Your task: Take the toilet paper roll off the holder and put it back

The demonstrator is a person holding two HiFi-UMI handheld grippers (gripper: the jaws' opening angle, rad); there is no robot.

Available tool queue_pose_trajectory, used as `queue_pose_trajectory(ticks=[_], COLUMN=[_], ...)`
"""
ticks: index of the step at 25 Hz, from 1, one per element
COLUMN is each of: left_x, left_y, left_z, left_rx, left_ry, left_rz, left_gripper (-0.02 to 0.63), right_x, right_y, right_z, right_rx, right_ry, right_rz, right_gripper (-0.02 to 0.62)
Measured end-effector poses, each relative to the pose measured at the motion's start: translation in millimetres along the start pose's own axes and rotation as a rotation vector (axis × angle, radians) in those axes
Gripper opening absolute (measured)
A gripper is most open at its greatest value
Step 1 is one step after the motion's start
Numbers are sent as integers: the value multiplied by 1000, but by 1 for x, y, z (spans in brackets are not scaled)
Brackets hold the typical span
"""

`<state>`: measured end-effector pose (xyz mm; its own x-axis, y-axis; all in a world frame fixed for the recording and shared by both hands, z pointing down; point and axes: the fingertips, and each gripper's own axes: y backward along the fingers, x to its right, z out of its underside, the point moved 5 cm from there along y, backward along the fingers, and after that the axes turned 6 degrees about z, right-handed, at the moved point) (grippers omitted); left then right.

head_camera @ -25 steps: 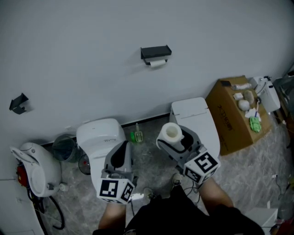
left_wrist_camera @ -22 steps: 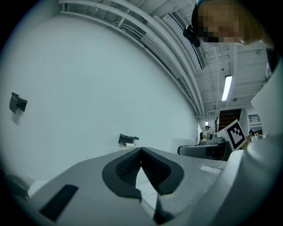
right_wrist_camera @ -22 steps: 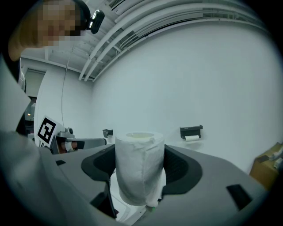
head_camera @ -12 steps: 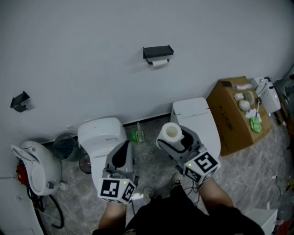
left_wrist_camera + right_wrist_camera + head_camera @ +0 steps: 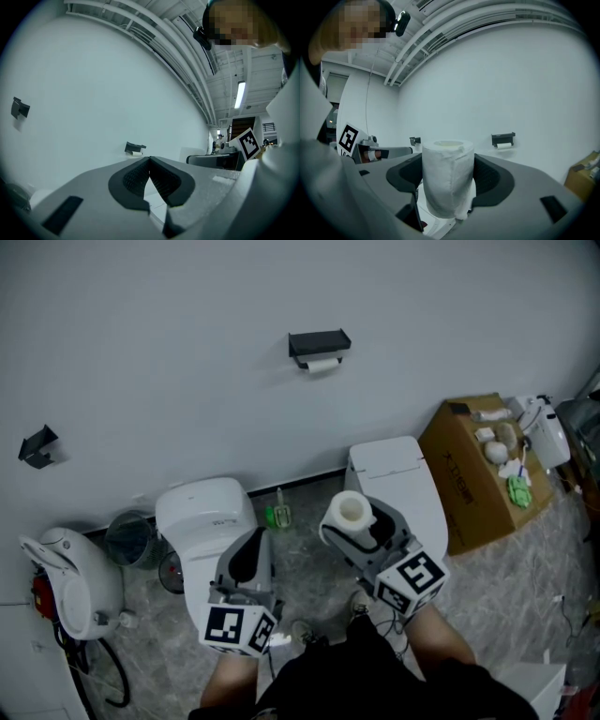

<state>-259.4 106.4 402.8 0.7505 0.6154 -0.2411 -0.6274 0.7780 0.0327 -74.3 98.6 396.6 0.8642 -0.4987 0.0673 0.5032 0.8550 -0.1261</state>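
Right gripper view: toilet paper roll (image 5: 447,171) within right hand-held gripper (image 5: 449,178)

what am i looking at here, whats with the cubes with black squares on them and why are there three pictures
There is no robot here. A person holds a hand-held gripper in each hand, and the cubes with square markers are part of those grippers.

The head view comes from a camera on the person's head, looking steeply down. The other two cameras ride on the grippers and look along their jaws.

The left hand-held gripper is shut with nothing in it. The right hand-held gripper is clamped on a toilet paper roll, which stands upright between its jaws.

The black holder is on the wall ahead. On the floor are the left toilet, the right toilet and a cardboard box.
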Motion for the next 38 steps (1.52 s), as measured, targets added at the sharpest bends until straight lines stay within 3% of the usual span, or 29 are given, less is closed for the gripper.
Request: queue_pose_trajectory(ticks=[11,29,38], left_x=[26,104,136], left_y=[-41,-222,-267], left_z=[5,7,13], left_rx=[-17,-31,-48], left_ry=[-13,-69,-93], left_rz=[22,-46,-70], left_gripper=[3,3,3], right_x=[45,249,307], right_y=[15,5,10], right_z=[-2,-21,-21], right_rx=[17,59,68], right_ry=[-22,-79,-109], right_rz=[19,-70,-95], right_gripper=[307,307,307])
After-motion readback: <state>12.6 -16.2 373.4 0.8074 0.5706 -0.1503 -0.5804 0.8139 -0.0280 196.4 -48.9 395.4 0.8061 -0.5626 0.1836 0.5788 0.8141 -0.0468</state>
